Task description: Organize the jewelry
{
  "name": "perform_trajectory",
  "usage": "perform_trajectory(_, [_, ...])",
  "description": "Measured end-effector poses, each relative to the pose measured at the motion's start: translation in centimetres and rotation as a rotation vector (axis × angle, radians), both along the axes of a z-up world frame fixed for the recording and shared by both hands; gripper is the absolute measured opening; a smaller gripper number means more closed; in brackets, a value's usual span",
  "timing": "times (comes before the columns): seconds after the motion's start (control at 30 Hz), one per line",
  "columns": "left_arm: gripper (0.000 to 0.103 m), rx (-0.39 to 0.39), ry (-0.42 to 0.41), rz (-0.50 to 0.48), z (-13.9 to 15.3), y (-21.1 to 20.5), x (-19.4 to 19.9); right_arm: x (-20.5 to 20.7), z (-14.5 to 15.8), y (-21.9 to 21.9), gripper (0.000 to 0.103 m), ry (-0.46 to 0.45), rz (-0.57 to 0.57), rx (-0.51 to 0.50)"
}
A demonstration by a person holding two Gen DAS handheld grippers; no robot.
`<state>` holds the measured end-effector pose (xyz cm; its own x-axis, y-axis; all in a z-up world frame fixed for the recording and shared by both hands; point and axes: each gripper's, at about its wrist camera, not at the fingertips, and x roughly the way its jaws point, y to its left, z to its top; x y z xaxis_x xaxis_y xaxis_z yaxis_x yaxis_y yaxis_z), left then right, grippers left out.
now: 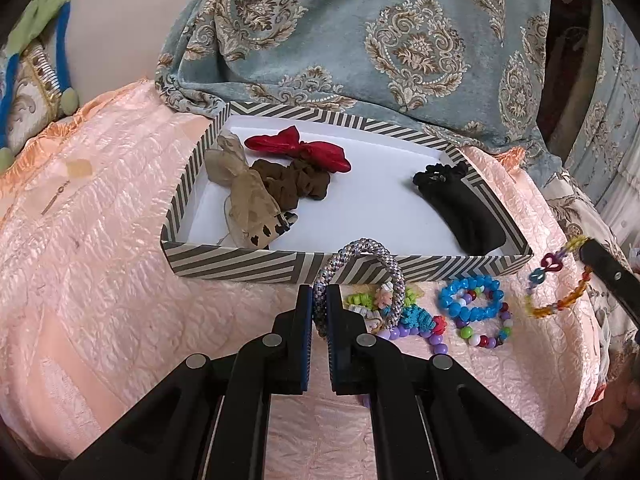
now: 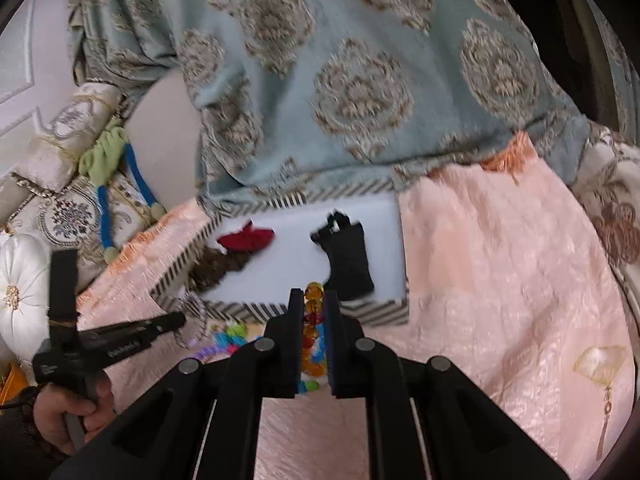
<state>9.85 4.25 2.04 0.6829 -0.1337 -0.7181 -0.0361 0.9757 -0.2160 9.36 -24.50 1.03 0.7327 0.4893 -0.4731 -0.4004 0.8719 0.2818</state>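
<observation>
My left gripper (image 1: 319,300) is shut on a silver braided bangle (image 1: 360,258), held upright just before the striped box (image 1: 240,266). My right gripper (image 2: 313,300) is shut on an amber and multicolour bead bracelet (image 2: 313,312); that bracelet (image 1: 560,280) hangs at the right of the left wrist view. A blue bead bracelet (image 1: 472,300), a multicolour bead bracelet (image 1: 486,330) and several small bright pieces (image 1: 412,316) lie on the pink cloth. The box holds a red bow (image 1: 304,150), a brown scrunchie (image 1: 296,184), a beige sheer bow (image 1: 244,192) and a black fabric piece (image 1: 460,204).
A blue patterned drape (image 1: 380,40) hangs behind the box. The pink quilted cloth (image 1: 100,240) covers the surface. Cushions and a blue-green cord (image 2: 108,200) lie at the far left. A fan charm (image 2: 600,364) lies on the cloth at right.
</observation>
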Motion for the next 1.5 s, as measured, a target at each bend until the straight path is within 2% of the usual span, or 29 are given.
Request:
perform_trajectory(0.13, [0.000, -0.001, -0.005, -0.004, 0.1, -0.1, -0.1, -0.2, 0.4, 0.0, 0.009, -0.021, 0.013, 0.013])
perform_trajectory(0.7, [0.000, 0.008, -0.032, -0.014, 0.9, -0.4, -0.4, 0.0, -0.2, 0.5, 0.009, 0.005, 0.038, -0.010])
perform_trajectory(1.0, [0.000, -0.006, -0.067, -0.010, 3.3, 0.1, -0.4, 0.0, 0.7, 1.3, 0.009, 0.003, 0.056, -0.023])
perform_trajectory(1.1, [0.000, -0.010, -0.077, -0.018, 4.5, 0.4, 0.4, 0.5, 1.7, 1.9, 0.009, -0.005, 0.072, -0.028])
perform_trajectory(1.3, [0.000, 0.040, -0.081, -0.090, 6.7, -0.7, 4.5, 2.8, 4.5, 3.4, 0.009, -0.040, 0.117, -0.034])
perform_trajectory(1.4, [0.000, 0.050, -0.044, -0.112, 5.9, -1.7, 6.8, 5.2, 5.3, 4.7, 0.009, -0.027, 0.156, -0.065])
perform_trajectory(1.5, [0.000, 0.046, 0.008, -0.136, 3.9, -2.9, 8.9, 8.3, 5.2, 6.2, 0.009, 0.014, 0.169, -0.091])
